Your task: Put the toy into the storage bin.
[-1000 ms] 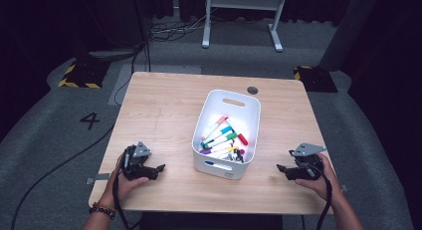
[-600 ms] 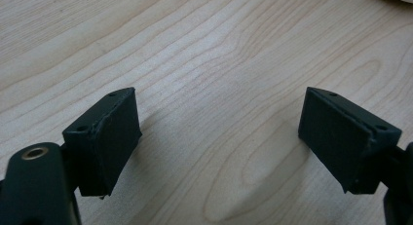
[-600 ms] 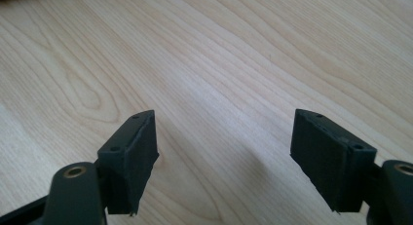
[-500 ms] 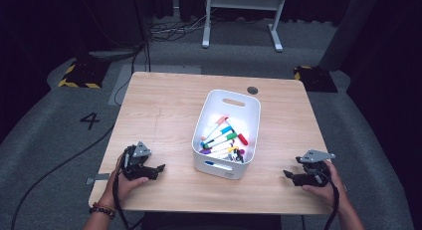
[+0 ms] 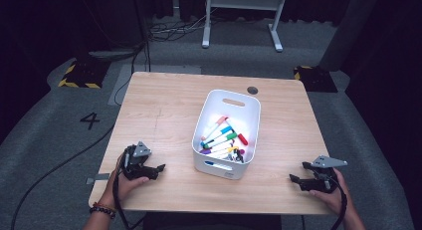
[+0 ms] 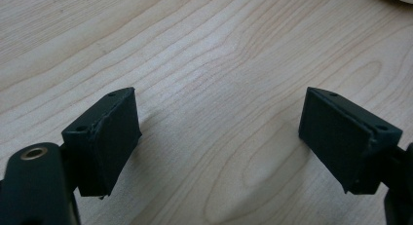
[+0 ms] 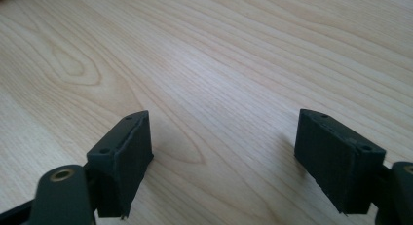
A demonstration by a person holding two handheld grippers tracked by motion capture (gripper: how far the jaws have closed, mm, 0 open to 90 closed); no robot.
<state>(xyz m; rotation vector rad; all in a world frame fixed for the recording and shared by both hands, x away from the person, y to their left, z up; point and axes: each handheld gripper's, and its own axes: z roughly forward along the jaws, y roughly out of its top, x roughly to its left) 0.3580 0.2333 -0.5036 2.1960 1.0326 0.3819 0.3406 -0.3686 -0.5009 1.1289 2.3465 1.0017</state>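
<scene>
Jaws on both grippers are standing wide apart with nothing between them; in the left gripper view and the right gripper view I am seeing bare wood grain in each gap. I am holding the left gripper [image 5: 160, 167] low over the near left part of the counter [image 5: 164, 110], and the right gripper [image 5: 294, 179] low near the front right corner. Both are sitting well apart from the white bin [image 5: 249, 121], which is standing near the middle of the counter, slightly toward its right side, with its long axis running away from me.

Step in hand, as I am judging it: idle or ready posture, no reach begun. The markers [image 5: 221, 139] are lying loose inside the bin, heaped toward its near end. The next move is likely calling for one gripper to lift, travel inward over the bin's rim and come down on a single marker, with the jaws lined up across its barrel.

Count: two grippers, one bin, one counter. Markers: I am making out roughly eight to ten, with caps in red, teal, green, purple, yellow and blue; the pile is overlapping, so an exact count is not possible.
</scene>
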